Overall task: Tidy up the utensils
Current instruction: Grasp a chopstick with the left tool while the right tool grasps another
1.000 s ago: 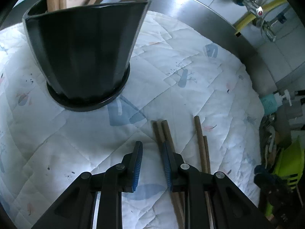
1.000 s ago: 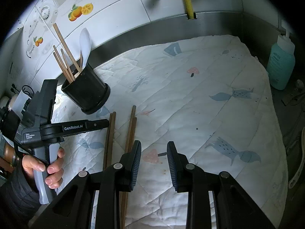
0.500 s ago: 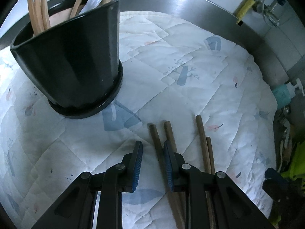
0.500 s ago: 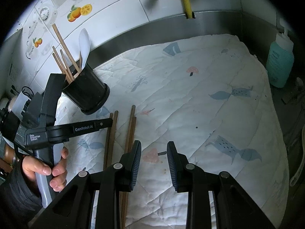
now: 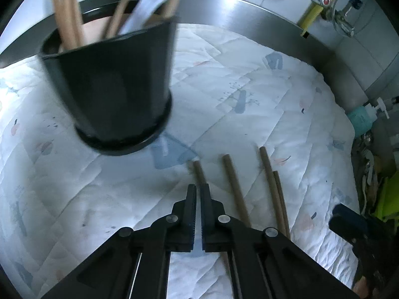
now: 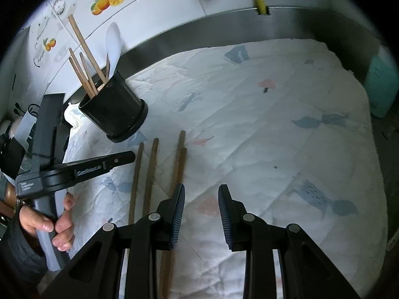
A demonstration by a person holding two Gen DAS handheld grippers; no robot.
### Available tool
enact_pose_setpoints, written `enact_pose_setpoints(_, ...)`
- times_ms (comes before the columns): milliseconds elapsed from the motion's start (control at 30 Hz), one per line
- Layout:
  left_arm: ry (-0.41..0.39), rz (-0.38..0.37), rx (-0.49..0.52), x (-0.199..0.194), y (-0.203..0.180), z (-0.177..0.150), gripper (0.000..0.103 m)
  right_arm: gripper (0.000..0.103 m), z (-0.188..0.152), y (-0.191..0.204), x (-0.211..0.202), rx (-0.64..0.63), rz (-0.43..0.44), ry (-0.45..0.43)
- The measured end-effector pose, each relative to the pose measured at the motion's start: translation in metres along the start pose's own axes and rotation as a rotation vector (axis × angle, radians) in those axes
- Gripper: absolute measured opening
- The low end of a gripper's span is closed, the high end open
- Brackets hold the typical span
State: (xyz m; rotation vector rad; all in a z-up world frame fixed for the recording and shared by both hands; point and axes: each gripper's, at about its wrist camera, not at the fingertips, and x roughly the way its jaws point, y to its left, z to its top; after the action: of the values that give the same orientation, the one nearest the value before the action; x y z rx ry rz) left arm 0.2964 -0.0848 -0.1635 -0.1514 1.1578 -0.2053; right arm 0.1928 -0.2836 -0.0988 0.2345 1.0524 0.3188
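A black utensil cup (image 5: 112,89) (image 6: 113,111) stands on the white quilted mat, holding several wooden chopsticks and a white spoon (image 6: 113,42). Several brown chopsticks lie on the mat in front of it. My left gripper (image 5: 198,191) is shut on the leftmost chopstick (image 5: 198,172), whose tip pokes out beyond the fingers; in the right wrist view the gripper (image 6: 129,157) sits at that chopstick (image 6: 136,174). A second chopstick (image 5: 234,189) and a pair (image 5: 271,186) lie to its right. My right gripper (image 6: 201,196) is open and empty, just right of the pair (image 6: 178,164).
A steel rim (image 6: 224,27) and tiled wall run behind the mat (image 6: 261,137). A teal soap bottle (image 6: 381,84) (image 5: 361,119) stands at the right edge. A yellow hose and tap fittings (image 5: 321,0) are at the back right.
My left gripper has closed from open onto the leftmost chopstick, which has parted from its neighbour. The right gripper has moved a little closer to the mat.
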Motion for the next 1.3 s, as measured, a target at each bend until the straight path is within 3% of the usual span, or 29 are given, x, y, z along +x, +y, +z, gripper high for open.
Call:
enact_pose_setpoints(167, -0.01, 0.009, -0.007, -0.01, 0.015, -0.002, 0.002, 0.017, 0.007, 0.014, 0.021, -0.035, 0.015, 0.033)
enact_pose_setpoints(400, -0.015, -0.048, -0.041, -0.022, 0.033, -0.001, 0.002, 0.013, 0.017, 0.016, 0.043, -0.024, 0.009, 0.068)
enact_pose_setpoints(533, -0.015, -0.093, -0.047, -0.027, 0.035, 0.001, 0.002, 0.012, 0.022, 0.016, 0.049, -0.023, -0.003, 0.073)
enact_pose_setpoints(1300, 0.001, -0.135, -0.035, -0.022, 0.025, 0.002, 0.003, 0.012, 0.036, 0.022, 0.059, -0.019, -0.013, 0.057)
